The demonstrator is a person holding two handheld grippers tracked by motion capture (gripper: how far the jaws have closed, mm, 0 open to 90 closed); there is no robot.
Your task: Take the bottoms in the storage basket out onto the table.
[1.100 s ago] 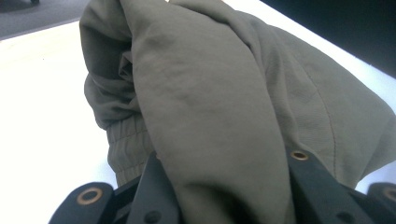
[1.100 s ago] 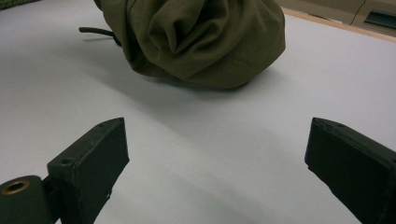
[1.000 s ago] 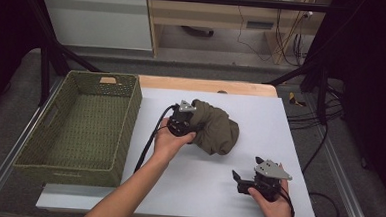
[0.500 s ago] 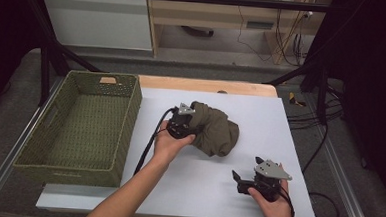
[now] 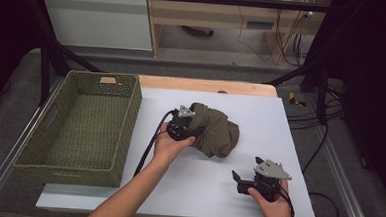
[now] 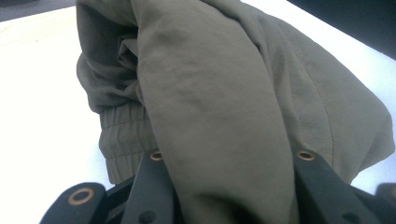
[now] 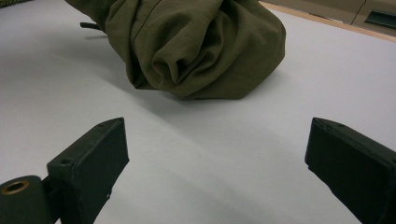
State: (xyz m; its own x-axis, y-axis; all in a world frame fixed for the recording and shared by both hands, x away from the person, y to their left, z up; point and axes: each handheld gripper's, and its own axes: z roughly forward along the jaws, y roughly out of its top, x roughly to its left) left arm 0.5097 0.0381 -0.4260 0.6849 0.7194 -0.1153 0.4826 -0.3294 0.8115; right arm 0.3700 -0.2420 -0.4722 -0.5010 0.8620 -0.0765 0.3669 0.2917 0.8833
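Change: left gripper [image 5: 187, 124] jaws have just been easing apart; hands otherwise hold position.
Left gripper: forearm reaching forward, jaws clamped on a fold of the olive garment [image 5: 215, 129], mid-table.
Right gripper [image 5: 244, 181]: low at near edge, jaws spread wide, nothing between.
Writing: none legible.
Surroundings: wicker basket [image 5: 126, 110] left of white table [image 5: 260, 117].

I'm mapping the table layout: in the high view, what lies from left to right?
Woven green rectangular basket → left gripper, its jaws closed on the bundle → crumpled olive-green cloth bundle → right gripper, open over the white table.
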